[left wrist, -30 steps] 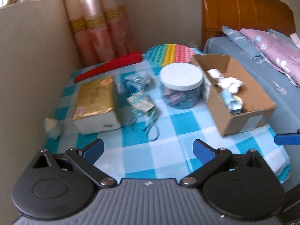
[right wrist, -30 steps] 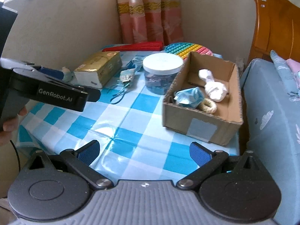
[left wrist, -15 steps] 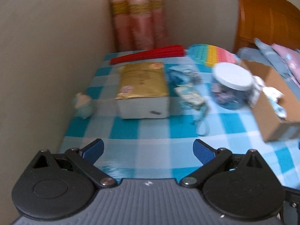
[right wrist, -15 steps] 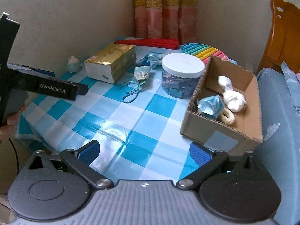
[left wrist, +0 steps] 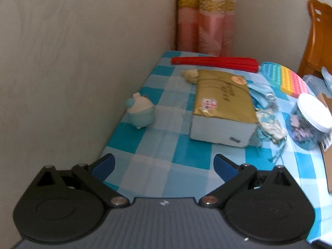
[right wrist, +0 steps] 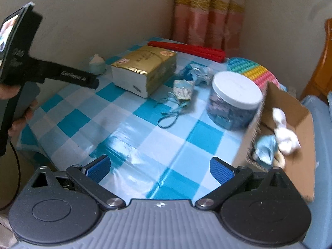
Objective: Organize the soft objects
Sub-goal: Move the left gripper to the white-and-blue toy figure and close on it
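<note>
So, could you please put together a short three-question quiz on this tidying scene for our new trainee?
1. True or false: the left gripper is holding the small plush toy.
2. Which thing stands closest to the cardboard box? A) gold tissue pack B) white-lidded jar C) red folded fan
3. Fill in: the soft things already in the box are a white bundle and a crumpled light ____ one.

Key: 1 false, its fingers are open and empty, with the toy on the table by the wall; 2 B; 3 blue.
</note>
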`<state>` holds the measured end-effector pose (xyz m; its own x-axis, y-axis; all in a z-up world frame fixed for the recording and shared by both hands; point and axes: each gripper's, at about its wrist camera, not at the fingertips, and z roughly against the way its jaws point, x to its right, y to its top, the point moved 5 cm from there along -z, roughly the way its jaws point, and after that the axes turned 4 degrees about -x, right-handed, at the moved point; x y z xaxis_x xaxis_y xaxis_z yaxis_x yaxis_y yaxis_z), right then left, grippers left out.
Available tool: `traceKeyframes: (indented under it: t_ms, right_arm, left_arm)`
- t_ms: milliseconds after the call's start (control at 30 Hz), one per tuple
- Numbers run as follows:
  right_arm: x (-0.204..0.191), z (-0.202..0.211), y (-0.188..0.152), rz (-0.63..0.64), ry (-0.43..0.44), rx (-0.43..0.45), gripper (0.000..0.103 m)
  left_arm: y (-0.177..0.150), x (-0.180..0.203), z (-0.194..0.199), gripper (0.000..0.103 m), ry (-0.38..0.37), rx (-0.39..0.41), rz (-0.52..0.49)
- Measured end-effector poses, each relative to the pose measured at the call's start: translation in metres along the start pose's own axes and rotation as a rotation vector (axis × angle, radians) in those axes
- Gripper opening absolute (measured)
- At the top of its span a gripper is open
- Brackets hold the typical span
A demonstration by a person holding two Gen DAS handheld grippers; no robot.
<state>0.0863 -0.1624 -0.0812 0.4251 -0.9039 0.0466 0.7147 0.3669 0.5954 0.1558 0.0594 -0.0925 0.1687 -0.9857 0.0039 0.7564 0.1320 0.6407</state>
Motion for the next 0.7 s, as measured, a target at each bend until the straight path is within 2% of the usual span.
traceKeyframes:
  t_ms: [133, 267, 433, 700]
  right_arm:
    - [-0.005, -0.011, 0.006, 0.040, 0.021, -0.004, 0.103]
    - [-0.009, -0.022, 0.013, 0.072, 0.052, -0.003, 0.103]
    - [-0.011, -0.031, 0.020, 0.084, 0.102, 0.007, 0.103]
    - [-0.006, -0.036, 0.024, 0.070, 0.150, 0.020, 0.103]
  left_arm:
    - [0.007, -0.007, -0.010, 0.101, 0.023, -0.004, 0.038]
    - [0.019, -0.018, -0.016, 0.101, 0.043, 0.011, 0.117]
    - [0.033, -0.026, -0.023, 0.100, 0.112, 0.036, 0.180]
    - [0.060, -0.022, -0.038, 0.097, 0.133, 0.044, 0.288]
